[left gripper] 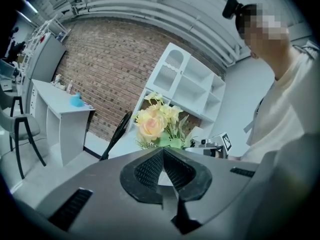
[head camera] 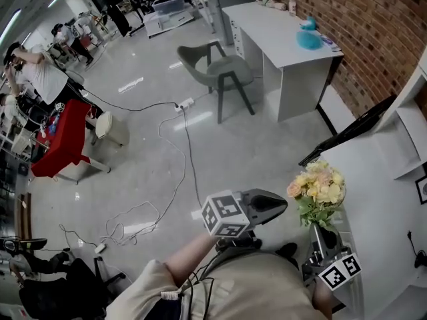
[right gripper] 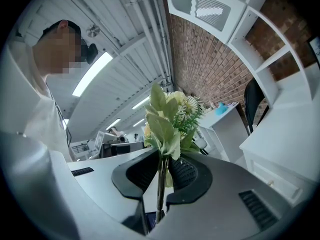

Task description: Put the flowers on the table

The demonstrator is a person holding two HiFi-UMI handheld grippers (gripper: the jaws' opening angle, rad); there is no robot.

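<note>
By the white tabletop (head camera: 383,205) on the person's rt side, the rt gripper (right gripper: 162,173) pinches the green stems of a bunch of pale yellow & peach flowers (right gripper: 170,116), blooms up, off the surface & near the tabletop's edge in the head view. The lt gripper (left gripper: 163,160), jaws pressed together w/ nothing btwn them, points at the bunch from close by.

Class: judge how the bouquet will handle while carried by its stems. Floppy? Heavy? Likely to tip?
Probably light: the right gripper alone holds the bouquet. Top-heavy, so it may sway; blooms sit far above thin stems. Leaves look bendy.
</note>
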